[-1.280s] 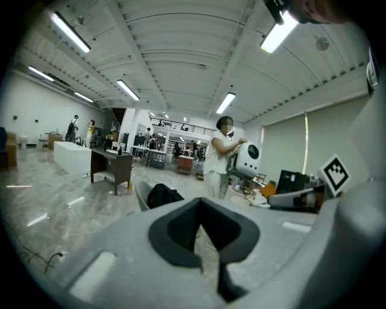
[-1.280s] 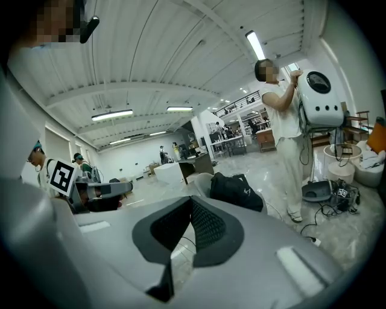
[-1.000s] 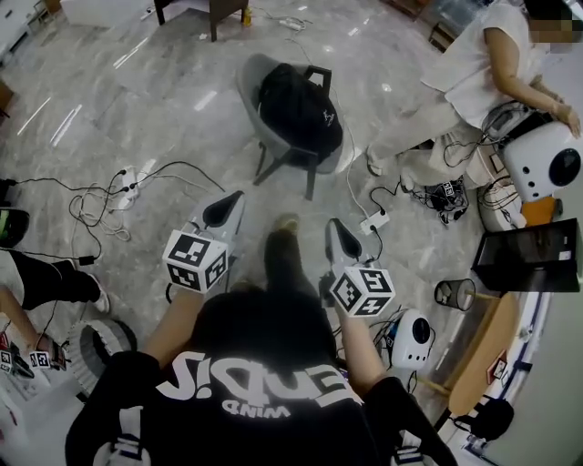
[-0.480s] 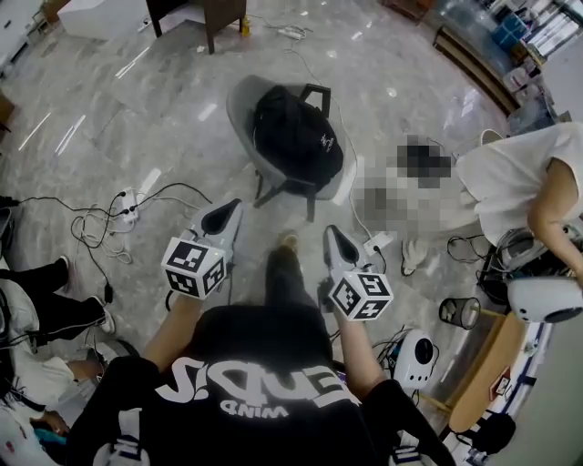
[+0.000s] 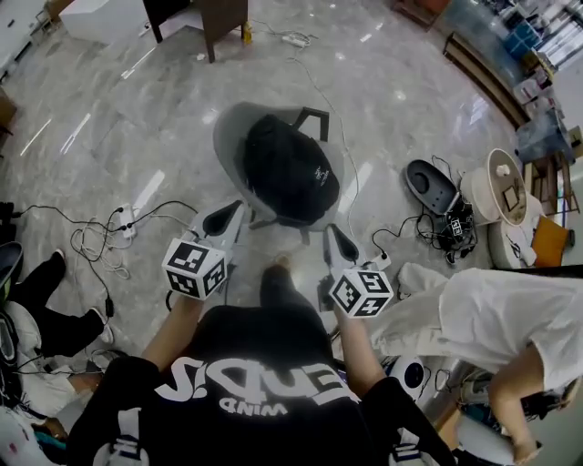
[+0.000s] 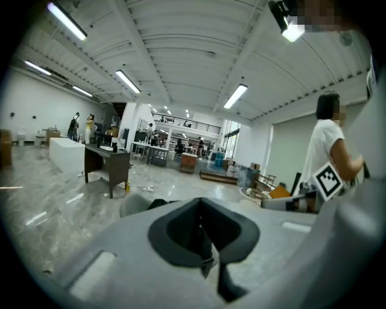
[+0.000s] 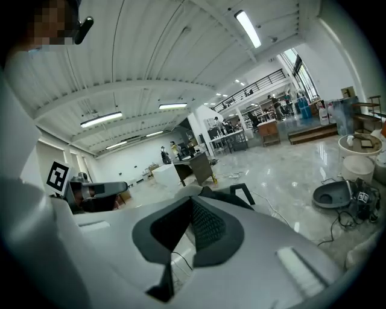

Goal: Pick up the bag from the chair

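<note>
A black bag lies on the seat of a grey shell chair on the marble floor, straight ahead in the head view. My left gripper is held just short of the chair's near left side, jaws together and empty. My right gripper hovers by the chair's near right side, also shut with nothing in it. In the left gripper view the gripper hides most of the chair; only a sliver of bag shows. In the right gripper view the bag peeks over the gripper.
Power strips and tangled cables lie on the floor to the left, beside a seated person's legs. A person in white bends low at the right. Round devices and more cables sit to the right. A dark desk stands beyond.
The chair with the bag has come closer and now sits just ahead of both grippers. The person in white has moved from the upper right to the lower right.
</note>
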### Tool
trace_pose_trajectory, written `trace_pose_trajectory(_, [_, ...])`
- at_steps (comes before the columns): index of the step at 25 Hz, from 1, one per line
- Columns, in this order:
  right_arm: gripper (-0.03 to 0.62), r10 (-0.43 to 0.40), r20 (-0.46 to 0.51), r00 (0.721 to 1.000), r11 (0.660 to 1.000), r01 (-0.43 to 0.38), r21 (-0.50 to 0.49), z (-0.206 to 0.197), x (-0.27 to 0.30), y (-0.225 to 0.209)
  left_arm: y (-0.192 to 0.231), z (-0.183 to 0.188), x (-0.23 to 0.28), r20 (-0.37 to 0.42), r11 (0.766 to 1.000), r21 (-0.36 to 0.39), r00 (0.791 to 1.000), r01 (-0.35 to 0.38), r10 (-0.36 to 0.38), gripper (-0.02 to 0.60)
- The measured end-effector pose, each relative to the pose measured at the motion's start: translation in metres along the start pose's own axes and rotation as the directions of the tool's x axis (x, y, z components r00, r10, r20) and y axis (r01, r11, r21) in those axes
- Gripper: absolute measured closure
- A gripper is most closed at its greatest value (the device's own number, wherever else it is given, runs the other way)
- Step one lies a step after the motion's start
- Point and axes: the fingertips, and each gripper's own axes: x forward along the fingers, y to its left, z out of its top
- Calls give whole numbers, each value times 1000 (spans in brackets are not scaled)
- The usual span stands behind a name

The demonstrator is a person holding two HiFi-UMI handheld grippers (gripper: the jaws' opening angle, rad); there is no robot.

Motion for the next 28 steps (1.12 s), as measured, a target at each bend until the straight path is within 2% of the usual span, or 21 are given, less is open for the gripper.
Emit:
trace_pose_trajectory(8, [594, 38, -13, 999, 999, -38, -6, 63, 69, -63, 28, 40, 88, 4, 999, -16, 999, -49, 50, 578])
trace_pose_trajectory(16, [594, 71, -44, 996, 997, -71, 7, 80, 117, -95, 45, 57, 142, -5, 997, -12, 997, -74, 74, 578])
trace_pose_trajectory(24, [592, 23, -48, 999, 1000, -22, 13, 88, 133, -102, 65, 66, 165, -42, 999, -7, 998, -37, 36, 577])
trace_pose_trajectory(26, [574, 4, -60, 998, 1000, -3, 14, 86, 135, -105, 68, 63, 170, -54, 1000, -23, 998, -20, 19, 535])
trace_pose_trajectory(28, [524, -17, -75, 997, 1000, 17, 9, 84, 140, -108, 72, 60, 177, -65, 999, -34, 998, -2, 0, 517])
